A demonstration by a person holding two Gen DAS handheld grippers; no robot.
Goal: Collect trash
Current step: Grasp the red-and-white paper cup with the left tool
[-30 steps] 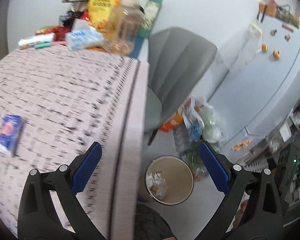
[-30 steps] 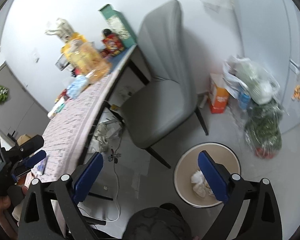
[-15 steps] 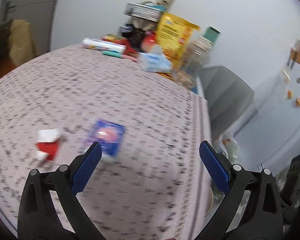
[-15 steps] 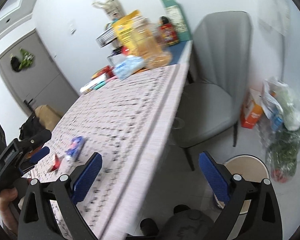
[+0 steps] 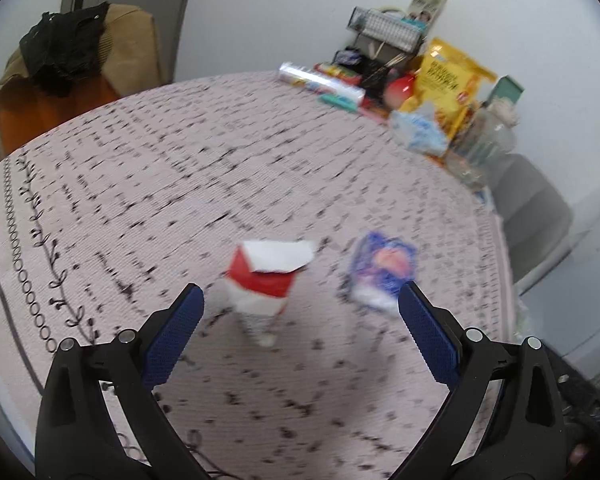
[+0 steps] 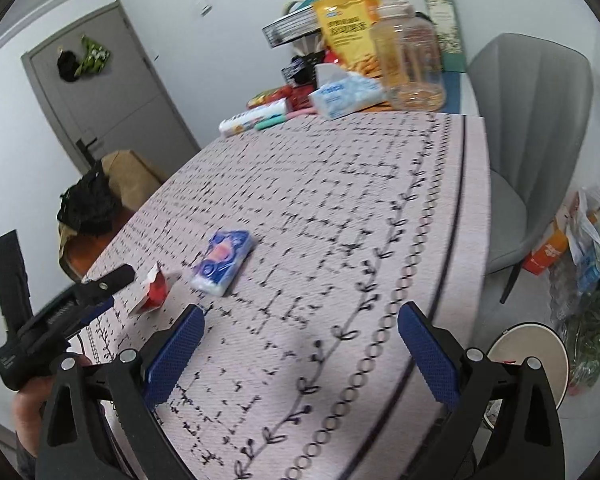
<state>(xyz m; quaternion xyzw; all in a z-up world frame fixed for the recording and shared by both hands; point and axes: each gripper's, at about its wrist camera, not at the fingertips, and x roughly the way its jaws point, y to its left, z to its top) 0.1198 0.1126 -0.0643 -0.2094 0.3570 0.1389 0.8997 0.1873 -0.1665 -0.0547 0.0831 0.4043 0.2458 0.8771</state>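
A torn red and white wrapper (image 5: 266, 276) lies on the pink patterned tablecloth (image 5: 180, 168), just ahead of my open, empty left gripper (image 5: 300, 320). A blue tissue pack (image 5: 380, 274) lies to its right. In the right wrist view the wrapper (image 6: 154, 288) and the tissue pack (image 6: 224, 262) lie on the table's left part, with the left gripper (image 6: 88, 292) beside the wrapper. My right gripper (image 6: 300, 340) is open and empty above the table's near edge. The round bin (image 6: 536, 354) stands on the floor at the right.
Snack bags, a plastic jar (image 6: 412, 68), a tissue box (image 6: 346, 94) and other clutter crowd the table's far end. A grey chair (image 6: 528, 120) stands right of the table. Filled plastic bags (image 6: 588, 264) lie on the floor by the bin.
Both grippers swung from over the floor and bin to over the table. The left gripper has closed in on the red and white wrapper, which now lies between its fingers' line.
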